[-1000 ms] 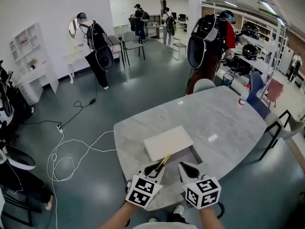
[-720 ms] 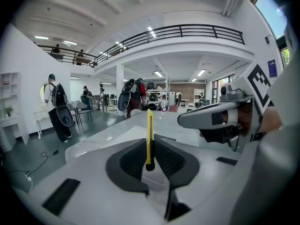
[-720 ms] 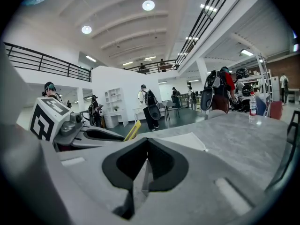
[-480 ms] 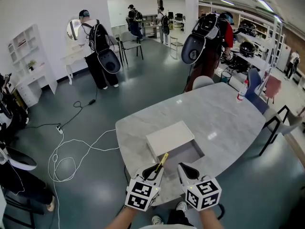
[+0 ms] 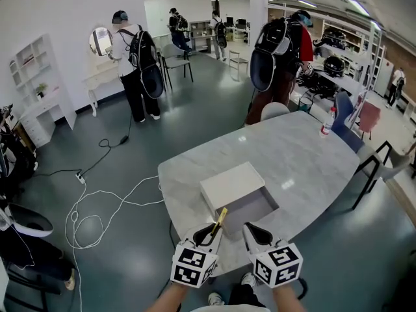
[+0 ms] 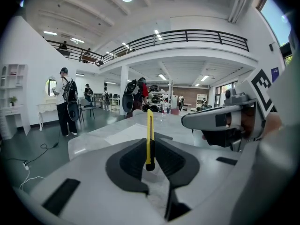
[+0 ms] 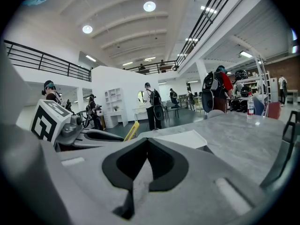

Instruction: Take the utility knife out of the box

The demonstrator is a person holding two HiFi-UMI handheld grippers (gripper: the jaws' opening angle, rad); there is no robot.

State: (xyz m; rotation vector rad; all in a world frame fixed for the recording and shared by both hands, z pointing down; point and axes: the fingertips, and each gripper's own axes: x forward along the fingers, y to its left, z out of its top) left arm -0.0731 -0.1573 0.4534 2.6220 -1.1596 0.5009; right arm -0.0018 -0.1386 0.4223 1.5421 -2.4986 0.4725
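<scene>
A slim yellow utility knife stands up between the jaws of my left gripper, which is shut on its lower end. In the left gripper view the knife points up and away from the left gripper. The white box lies on the grey marble table just beyond both grippers, its lid slid back and its inside showing dark. My right gripper hovers beside the left one, shut, with nothing in it. The right gripper view shows the knife at its left.
A plastic bottle stands at the table's far right. Chairs flank the right side. White cables trail over the floor at left. People with backpacks stand beyond the table, another person by a white desk.
The knife stays gripped in the left gripper and both grippers hold their place. The view has shifted a little, so the box sits slightly farther off. People in the background have moved.
</scene>
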